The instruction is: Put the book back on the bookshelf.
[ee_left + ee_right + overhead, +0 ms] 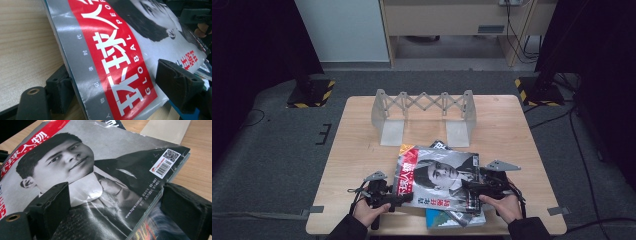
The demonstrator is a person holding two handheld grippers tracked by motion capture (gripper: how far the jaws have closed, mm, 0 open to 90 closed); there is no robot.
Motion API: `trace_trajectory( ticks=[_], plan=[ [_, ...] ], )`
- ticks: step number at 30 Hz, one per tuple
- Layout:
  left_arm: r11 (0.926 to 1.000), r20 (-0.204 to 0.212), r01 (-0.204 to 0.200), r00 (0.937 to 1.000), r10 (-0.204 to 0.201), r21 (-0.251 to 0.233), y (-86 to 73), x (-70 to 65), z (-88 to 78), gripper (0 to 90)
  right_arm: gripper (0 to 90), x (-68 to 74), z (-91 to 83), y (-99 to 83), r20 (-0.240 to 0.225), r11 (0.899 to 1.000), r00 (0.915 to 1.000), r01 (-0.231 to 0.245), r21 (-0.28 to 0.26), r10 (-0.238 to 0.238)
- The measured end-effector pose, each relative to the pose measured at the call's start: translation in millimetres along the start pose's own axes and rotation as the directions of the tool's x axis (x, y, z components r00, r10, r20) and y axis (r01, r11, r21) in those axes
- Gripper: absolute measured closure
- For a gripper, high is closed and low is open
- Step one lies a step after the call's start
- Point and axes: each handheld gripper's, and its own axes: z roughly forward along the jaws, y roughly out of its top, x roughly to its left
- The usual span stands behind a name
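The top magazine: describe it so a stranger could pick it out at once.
On the wooden table, in front of the pale expanding rack, a small heap of magazines lies near the front edge between the left gripper and the right gripper. The top magazine is the grey one with a red title band and a black-and-white portrait; the magazines under it show colour.

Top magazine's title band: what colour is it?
Red with white lettering, along the magazine cover's spine side beside a grey strip; clearest in the left gripper view.
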Motion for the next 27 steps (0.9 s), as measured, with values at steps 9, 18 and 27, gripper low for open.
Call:
trace_trajectory(
  ticks=[9, 18, 27],
  plan=[
    [0.9928, 0.015, -0.033, 0.9993, 0.035, -0.115, 9.5, -5.6, -23.8, 38.4, 7.8, -0.1, 0.5, -0.8, -0.003, 1.0, 1.0, 0.004, 0.001, -0.004],
    [0.9943, 0.096, -0.016, 0.995, 0.026, -0.106, 13.6, -3.5, -10.6, 32.9, 6.9, -1.6, 1.3, -2.4, -0.011, 1.0, 0.9998, -0.018, -0.016, 0.018],
    [0.9948, 0.105, -0.06, 0.9921, 0.068, -0.082, 14.2, -10.2, -6.3, 38.7, 5.5, -1.9, 1.9, -2.5, -0.013, 1.0, 0.9998, -0.017, -0.014, 0.017]
  ],
)
